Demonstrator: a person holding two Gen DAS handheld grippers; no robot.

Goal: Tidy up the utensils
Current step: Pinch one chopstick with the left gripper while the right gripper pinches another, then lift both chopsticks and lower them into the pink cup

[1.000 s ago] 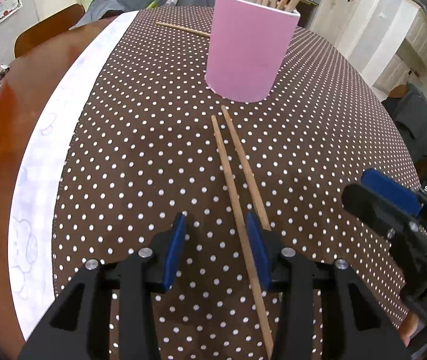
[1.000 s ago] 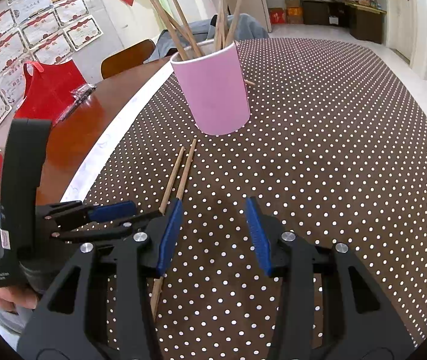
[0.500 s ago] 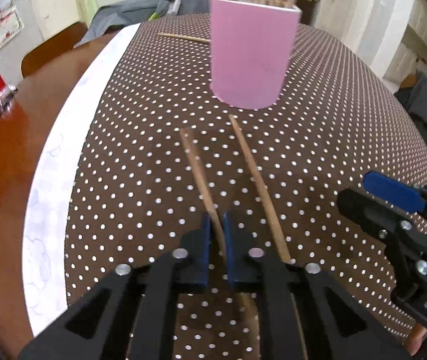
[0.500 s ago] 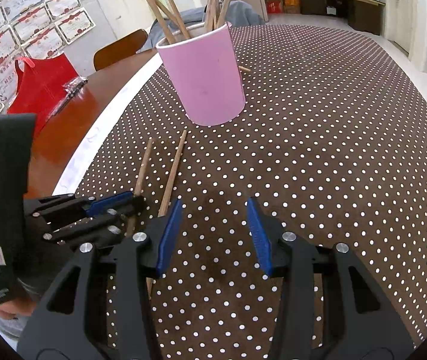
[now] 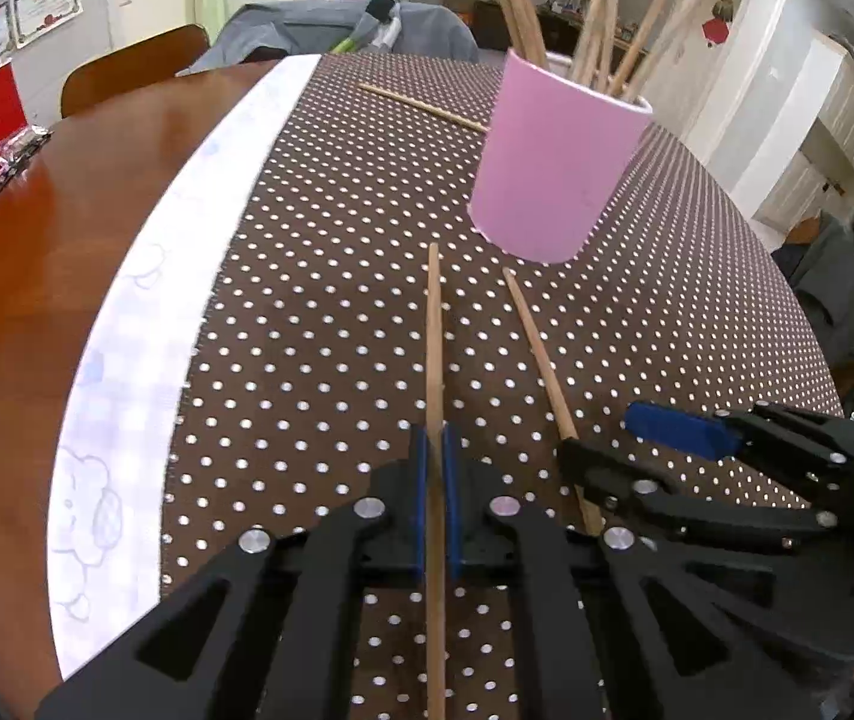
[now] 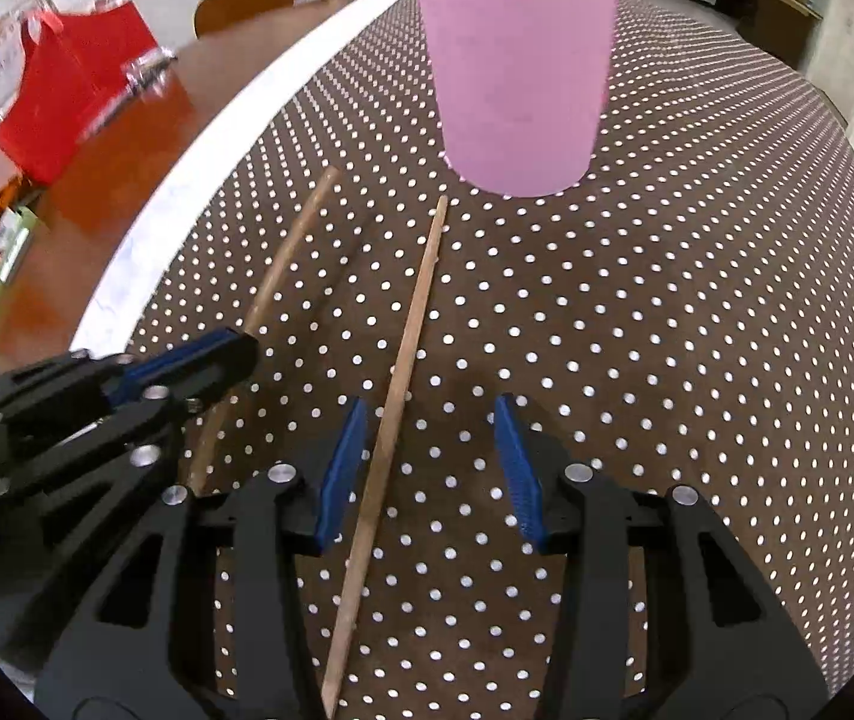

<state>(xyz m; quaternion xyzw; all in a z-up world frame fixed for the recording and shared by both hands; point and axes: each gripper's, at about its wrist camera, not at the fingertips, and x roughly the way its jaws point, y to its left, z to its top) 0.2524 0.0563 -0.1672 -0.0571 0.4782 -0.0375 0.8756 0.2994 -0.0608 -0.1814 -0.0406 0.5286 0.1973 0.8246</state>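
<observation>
A pink cup holding several wooden chopsticks stands on the brown dotted tablecloth; it also shows in the right wrist view. My left gripper is shut on one chopstick, held lifted off the cloth and pointing toward the cup. A second chopstick lies on the cloth to its right. In the right wrist view that second chopstick lies between the open jaws of my right gripper. The held chopstick and the left gripper appear at left there.
A third chopstick lies on the cloth behind the cup. A white cloth border edges the bare wooden table at left. A red bag stands on the table. Chairs and a grey jacket are beyond.
My left gripper closed on the left chopstick and lifted it. My right gripper moved forward and left so its open jaws straddle the other chopstick.
</observation>
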